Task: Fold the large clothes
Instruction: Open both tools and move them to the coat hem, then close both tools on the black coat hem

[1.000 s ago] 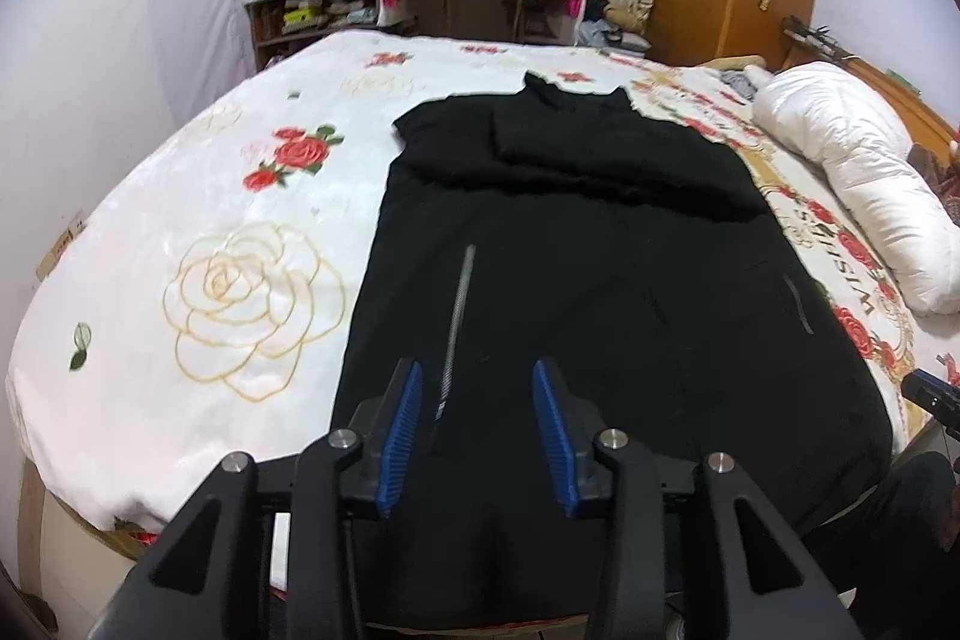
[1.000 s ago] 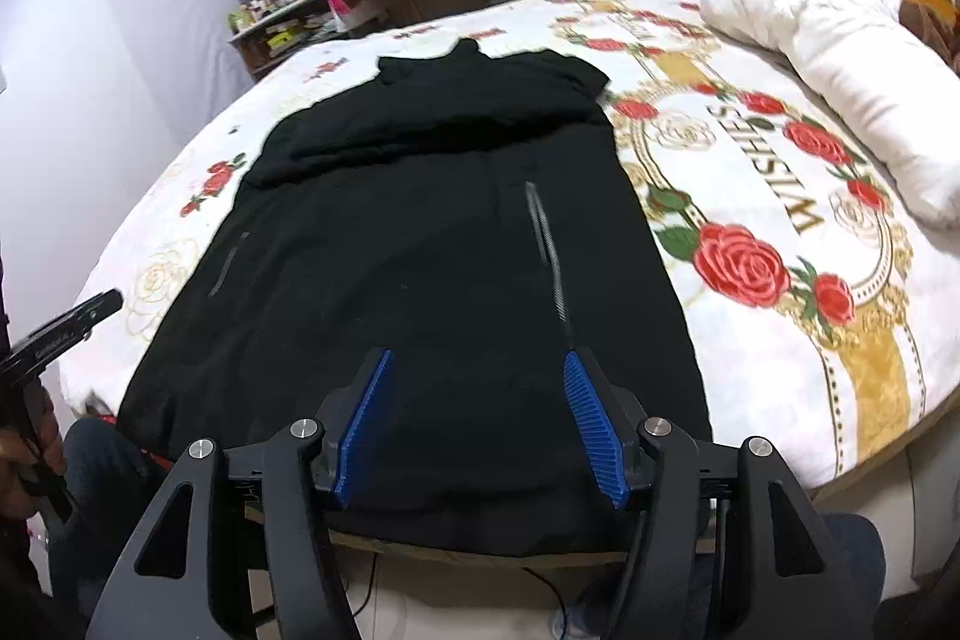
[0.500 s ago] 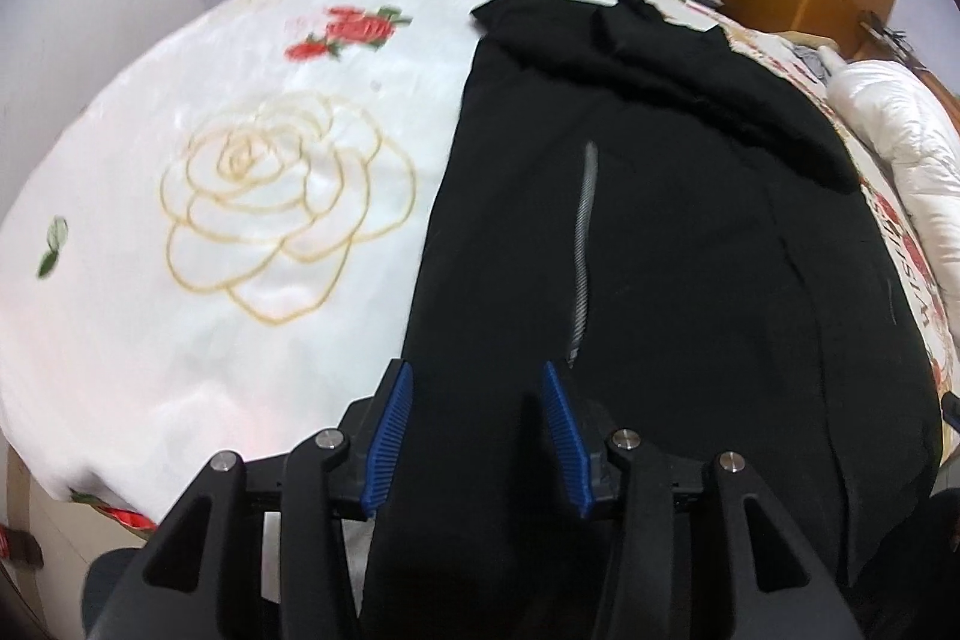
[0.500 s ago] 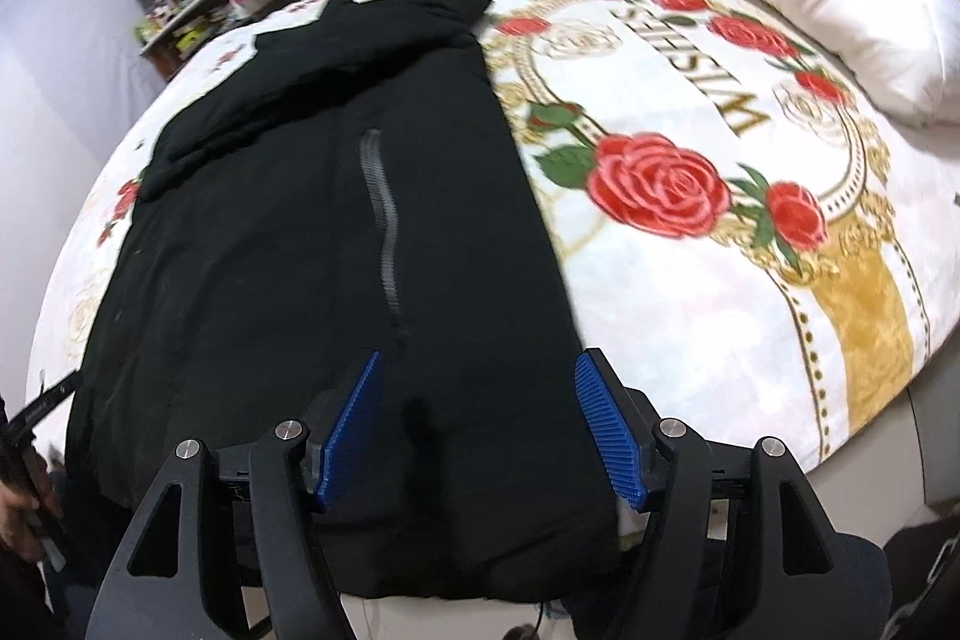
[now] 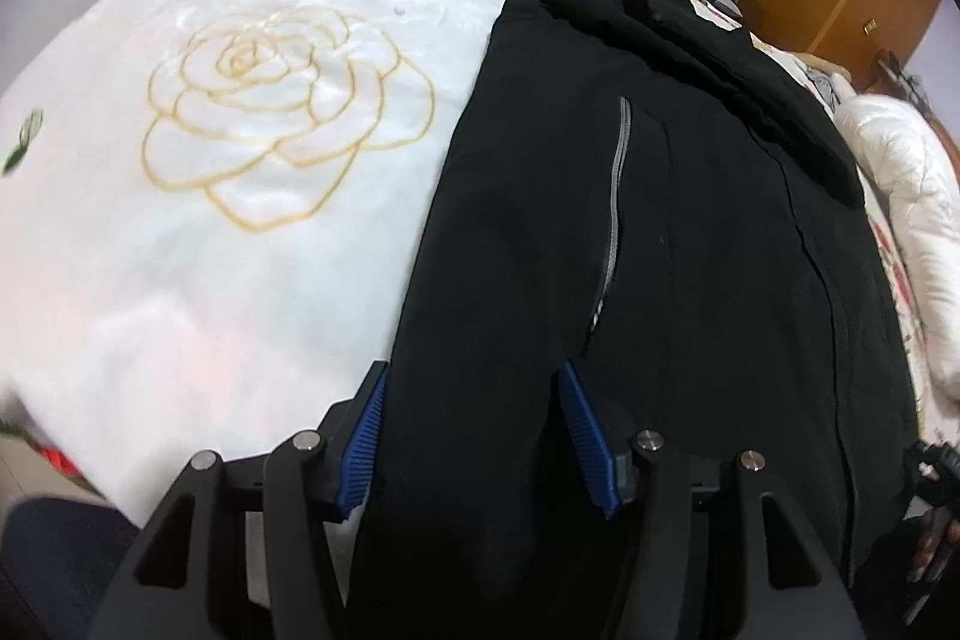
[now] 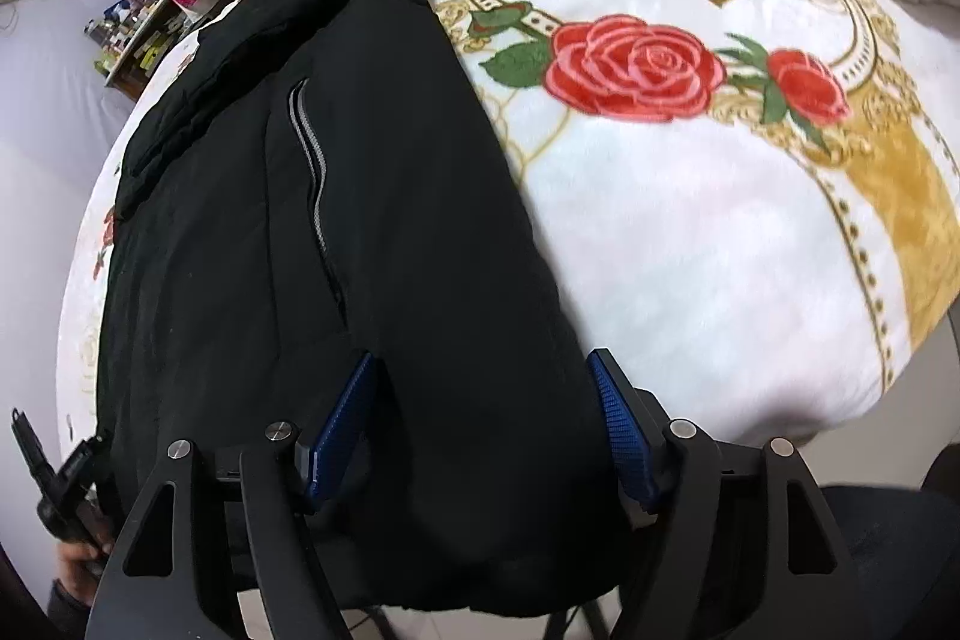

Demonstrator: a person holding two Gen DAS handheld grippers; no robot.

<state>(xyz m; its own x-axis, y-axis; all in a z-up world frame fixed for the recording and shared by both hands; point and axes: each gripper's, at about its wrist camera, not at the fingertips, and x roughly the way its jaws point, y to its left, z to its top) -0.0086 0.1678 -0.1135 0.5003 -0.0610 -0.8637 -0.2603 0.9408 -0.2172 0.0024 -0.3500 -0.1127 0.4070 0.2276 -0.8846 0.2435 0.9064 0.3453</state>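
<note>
The black coat (image 5: 690, 232) lies flat on the plush rose-print bed (image 5: 240, 220), its hem cut off below; left tool (image 5: 474, 436) and right tool (image 6: 486, 424) are opening, blue ribbed pads straddling fabric ungripped

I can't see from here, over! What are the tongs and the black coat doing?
Left tongs and right tongs both opening, nothing gripped. Black coat flat on the bed, sleeves folded across. Nothing in the way.
</note>
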